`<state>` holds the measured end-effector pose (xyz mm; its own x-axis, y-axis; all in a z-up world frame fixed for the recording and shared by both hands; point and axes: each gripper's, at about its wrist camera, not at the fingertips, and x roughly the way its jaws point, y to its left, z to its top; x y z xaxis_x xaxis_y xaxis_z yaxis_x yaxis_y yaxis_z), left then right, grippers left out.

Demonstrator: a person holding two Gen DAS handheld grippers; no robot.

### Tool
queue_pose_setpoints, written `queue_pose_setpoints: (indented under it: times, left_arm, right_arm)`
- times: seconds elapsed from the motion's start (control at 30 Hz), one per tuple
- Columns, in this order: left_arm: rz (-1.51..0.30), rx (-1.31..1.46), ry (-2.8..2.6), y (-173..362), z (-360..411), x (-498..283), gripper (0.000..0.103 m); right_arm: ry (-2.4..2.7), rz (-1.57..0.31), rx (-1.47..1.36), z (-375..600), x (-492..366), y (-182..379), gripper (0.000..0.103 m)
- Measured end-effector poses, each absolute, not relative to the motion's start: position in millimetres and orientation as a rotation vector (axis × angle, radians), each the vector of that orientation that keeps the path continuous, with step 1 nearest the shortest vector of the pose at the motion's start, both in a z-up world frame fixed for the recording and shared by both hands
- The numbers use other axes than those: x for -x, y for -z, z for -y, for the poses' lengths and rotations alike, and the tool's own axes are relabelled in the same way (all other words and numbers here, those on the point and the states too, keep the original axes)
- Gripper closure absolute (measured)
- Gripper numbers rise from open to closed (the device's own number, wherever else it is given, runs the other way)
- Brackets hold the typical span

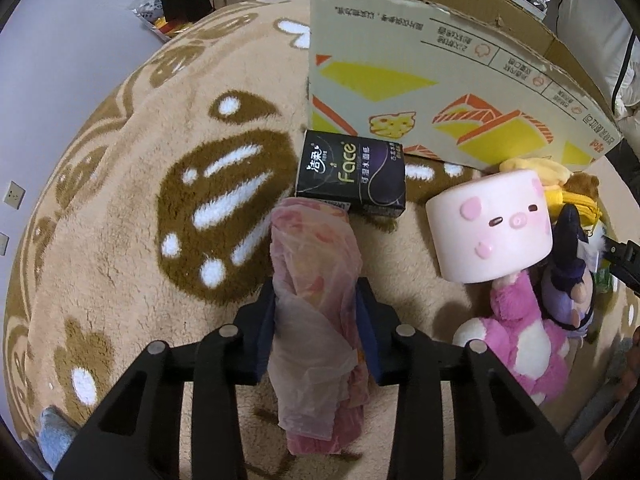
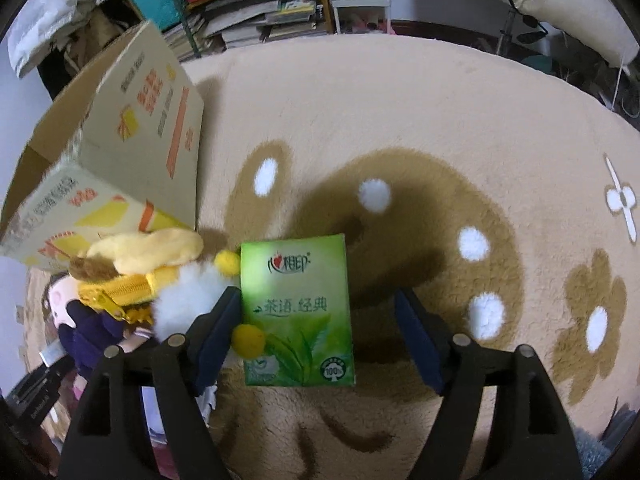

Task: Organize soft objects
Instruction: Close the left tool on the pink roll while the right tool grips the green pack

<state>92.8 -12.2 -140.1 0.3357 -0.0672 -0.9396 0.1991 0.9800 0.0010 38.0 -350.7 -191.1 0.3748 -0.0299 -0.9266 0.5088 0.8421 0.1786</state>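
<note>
Rug (image 1: 120, 208): tan plush floor rug carrying everything.
Box (image 1: 440, 92): open cardboard, probably the bin.
Pink bundle (image 1: 316, 280): on the rug, long axis pointing toward the box.
Left gripper (image 1: 316, 320): clenched on the bundle, likely for lifting.
Right gripper (image 2: 316, 340): released, straddling the green tissue pack (image 2: 298, 312).
</note>
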Motion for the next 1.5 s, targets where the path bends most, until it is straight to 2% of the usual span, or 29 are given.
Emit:
queue_pose_setpoints:
  times: [0.17,0.3,0.47,0.5,0.6,0.63,0.83,1.27,1.5]
  left_arm:
    - [-1.225,-0.099,0.180,139.7,9.3,-92.3,0.072]
    - [-1.217,-0.090,0.185,138.5,8.8,-93.3,0.081]
    - [-1.206,-0.092,0.200,136.6,11.7,-89.9,0.085]
    - [-1.206,-0.088,0.200,136.3,11.4,-89.9,0.086]
    - [-1.200,-0.082,0.187,133.7,10.3,-88.6,0.086]
    - [-1.195,-0.084,0.183,132.6,9.8,-88.5,0.086]
    - [-1.131,-0.077,0.179,117.0,8.0,-81.6,0.087]
    - [-0.883,-0.076,0.146,52.9,8.7,-54.3,0.087]
    - [-0.716,-0.122,0.144,6.6,16.9,-49.6,0.087]
  right_arm:
    - [0.341,-1.144,-0.503,352.9,-42.7,194.2,0.021]
    - [0.320,-1.121,-0.559,358.6,-43.2,197.6,0.021]
    - [0.319,-1.105,-0.590,365.6,-49.2,199.3,0.022]
    - [0.318,-1.112,-0.596,366.6,-51.2,201.7,0.023]
    - [0.303,-1.111,-0.630,369.0,-56.0,206.7,0.041]
    - [0.294,-1.114,-0.640,370.2,-59.0,209.1,0.044]
    - [0.277,-1.084,-0.641,370.3,-63.3,207.5,0.045]
    - [0.119,-0.746,-0.575,349.2,-44.1,129.9,0.045]
    - [0.036,-0.623,-0.492,324.5,-36.4,82.2,0.045]
